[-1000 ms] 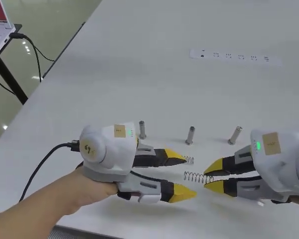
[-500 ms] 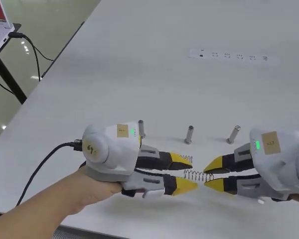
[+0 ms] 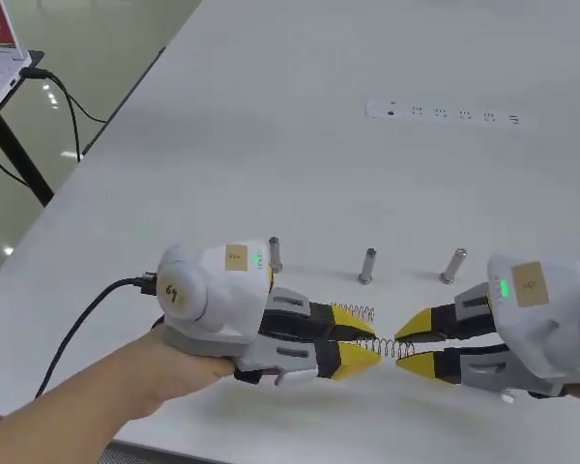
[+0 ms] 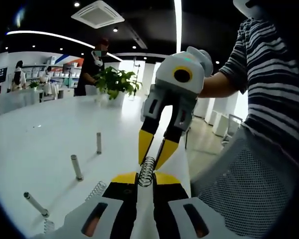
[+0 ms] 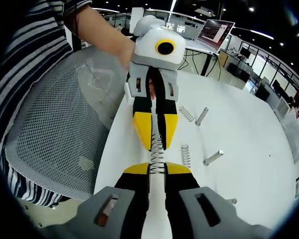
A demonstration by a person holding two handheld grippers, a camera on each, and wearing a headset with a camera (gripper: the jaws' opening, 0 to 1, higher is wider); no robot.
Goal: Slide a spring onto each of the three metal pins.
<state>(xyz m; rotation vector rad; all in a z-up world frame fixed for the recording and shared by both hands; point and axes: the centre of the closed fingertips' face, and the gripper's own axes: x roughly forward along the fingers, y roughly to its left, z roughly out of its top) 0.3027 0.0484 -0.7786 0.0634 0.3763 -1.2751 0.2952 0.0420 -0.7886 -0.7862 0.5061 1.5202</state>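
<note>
Spring (image 3: pixel 387 345) bridges left tongs (image 3: pixel 371 340) and right tongs (image 3: pixel 400 348), each clamped on one end, near the middle metal pin (image 3: pixel 367 266).

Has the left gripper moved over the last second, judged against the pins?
Yes. The left gripper has stayed put beside the leftmost pin, but its tongs have closed toward each other onto the spring held by the right gripper.

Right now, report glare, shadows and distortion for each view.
Head view: even light, soft shadow under the left gripper, glare spots on the floor. Left gripper view: fisheye curves the table; ceiling strip light blown out. Right gripper view: same curving, spring sharp.
</note>
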